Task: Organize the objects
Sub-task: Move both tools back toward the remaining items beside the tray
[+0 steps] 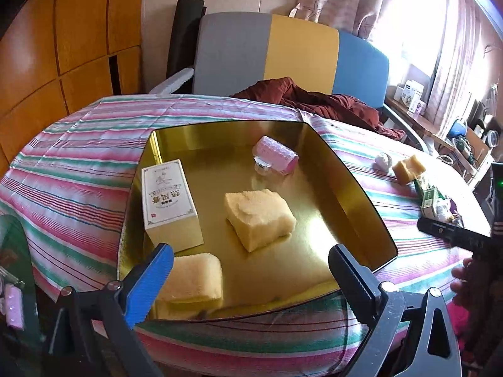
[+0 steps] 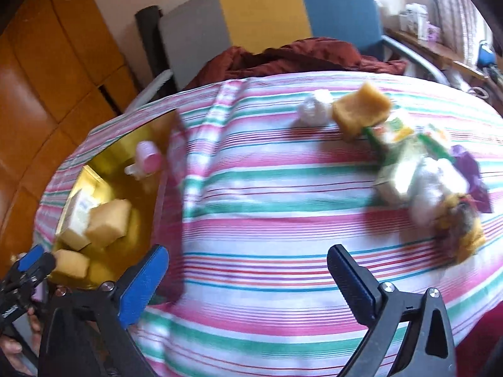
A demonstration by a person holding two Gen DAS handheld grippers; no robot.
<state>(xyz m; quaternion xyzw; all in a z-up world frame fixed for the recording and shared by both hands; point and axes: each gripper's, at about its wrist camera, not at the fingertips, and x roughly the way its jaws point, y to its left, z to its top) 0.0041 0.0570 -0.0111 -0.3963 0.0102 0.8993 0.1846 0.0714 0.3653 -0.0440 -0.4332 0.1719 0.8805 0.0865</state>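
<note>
Left wrist view: our left gripper (image 1: 251, 264) hangs over the tray (image 1: 371, 207), jaws wide and empty; our right gripper (image 2: 248, 267) likewise above the bench (image 2: 267, 188).

Printed lettering on the top face of the cream carton (image 1: 169, 201) lying in the gold tray (image 1: 355, 188), seen upside down, with a small red seal mark in one corner; characters too small and distorted to read. Green packets (image 1: 428, 194) on the striped cloth: print illegible.

Both wrist views look steeply down: left close over the gold tray (image 1: 361, 194), right beside it, sharing it.
</note>
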